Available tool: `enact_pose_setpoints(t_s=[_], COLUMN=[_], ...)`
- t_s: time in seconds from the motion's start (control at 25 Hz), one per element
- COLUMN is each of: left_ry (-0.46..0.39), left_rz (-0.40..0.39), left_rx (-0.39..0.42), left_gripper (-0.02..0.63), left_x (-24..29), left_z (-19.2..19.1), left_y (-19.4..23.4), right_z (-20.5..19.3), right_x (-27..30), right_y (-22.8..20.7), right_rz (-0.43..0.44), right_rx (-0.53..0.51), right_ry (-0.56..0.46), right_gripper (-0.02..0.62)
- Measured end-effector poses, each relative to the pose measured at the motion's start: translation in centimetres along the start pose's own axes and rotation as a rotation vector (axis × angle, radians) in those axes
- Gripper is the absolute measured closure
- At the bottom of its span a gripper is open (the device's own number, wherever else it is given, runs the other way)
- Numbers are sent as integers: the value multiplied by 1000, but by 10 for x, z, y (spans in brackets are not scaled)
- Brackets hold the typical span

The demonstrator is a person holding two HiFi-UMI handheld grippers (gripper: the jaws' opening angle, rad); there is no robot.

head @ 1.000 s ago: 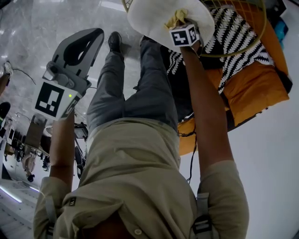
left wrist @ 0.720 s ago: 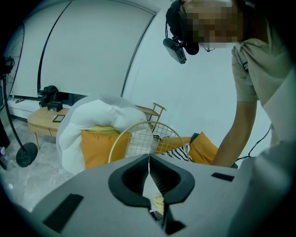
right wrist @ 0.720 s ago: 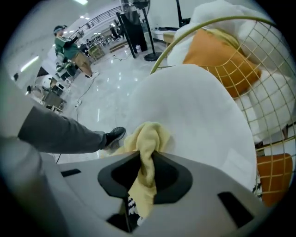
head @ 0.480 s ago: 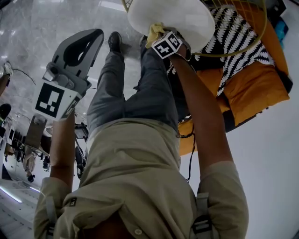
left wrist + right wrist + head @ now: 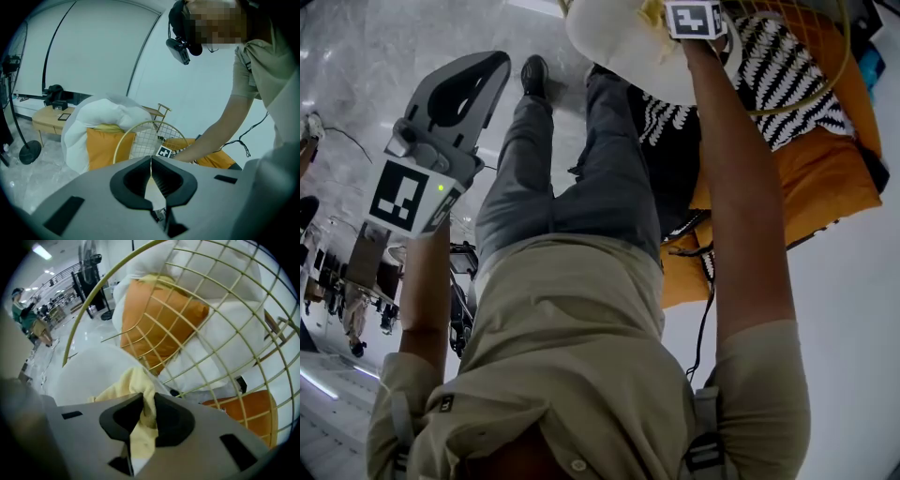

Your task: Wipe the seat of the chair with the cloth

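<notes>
Right gripper view: right gripper (image 5: 144, 401) jaws clamped on soft, light pale-yellow cloth (image 5: 129, 383), bunched against smooth white round chair seat (image 5: 84, 373), far right. Limp, best held mid-bunch. Left gripper (image 5: 151, 161) jaws together, empty.

One chair (image 5: 619, 47), one yellow cloth (image 5: 133, 380), two grippers (left gripper (image 5: 151, 161), right gripper (image 5: 143, 404)), two orange cushions (image 5: 159, 319).

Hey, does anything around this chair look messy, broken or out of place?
Nothing looks spilled or broken. The only untidy spot is beside the chair: orange cushions and a black-and-white striped fabric lie heaped there, crumpled rather than arranged. The yellow cloth, clamped in the right gripper, sits on the white seat.
</notes>
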State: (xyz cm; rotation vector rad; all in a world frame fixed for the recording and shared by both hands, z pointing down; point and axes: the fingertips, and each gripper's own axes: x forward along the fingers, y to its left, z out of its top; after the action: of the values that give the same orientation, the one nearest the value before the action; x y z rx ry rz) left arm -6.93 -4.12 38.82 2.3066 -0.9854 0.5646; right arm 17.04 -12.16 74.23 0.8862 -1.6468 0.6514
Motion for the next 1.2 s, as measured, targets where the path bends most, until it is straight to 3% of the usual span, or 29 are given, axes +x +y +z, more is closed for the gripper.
enact_pose_setpoints(t_s=[0.12,0.28,0.52,0.72,0.88,1.04,1.2], left_ry=[3,-2,23,-29,9,-57,-160], left_rz=[3,1,16,81,92,105,104], left_rx=[-6,-7,4,49,81,96,167], left_gripper=[584,584,584,584,584,584,584], left_x=[-4,-4,-15,-21,-53,-88,-125], left_z=[-11,-8,-14,1,6,38,78], left_y=[0,1,5,3,1,6,5], right_z=[-14,-9,-18,-59,-71,-62,-33], right_x=[23,8,-4,-16,-53,-109,-180], right_y=[-24,-6,98,192,200,196,177], right_rz=[-59,-34,112,332,318,318,283], right_rx=[68,88,-45,-176,-124,-68,35], right_ry=[18,32,32,69,40,14,-106], right_gripper=[520,522,522,522,525,525,526])
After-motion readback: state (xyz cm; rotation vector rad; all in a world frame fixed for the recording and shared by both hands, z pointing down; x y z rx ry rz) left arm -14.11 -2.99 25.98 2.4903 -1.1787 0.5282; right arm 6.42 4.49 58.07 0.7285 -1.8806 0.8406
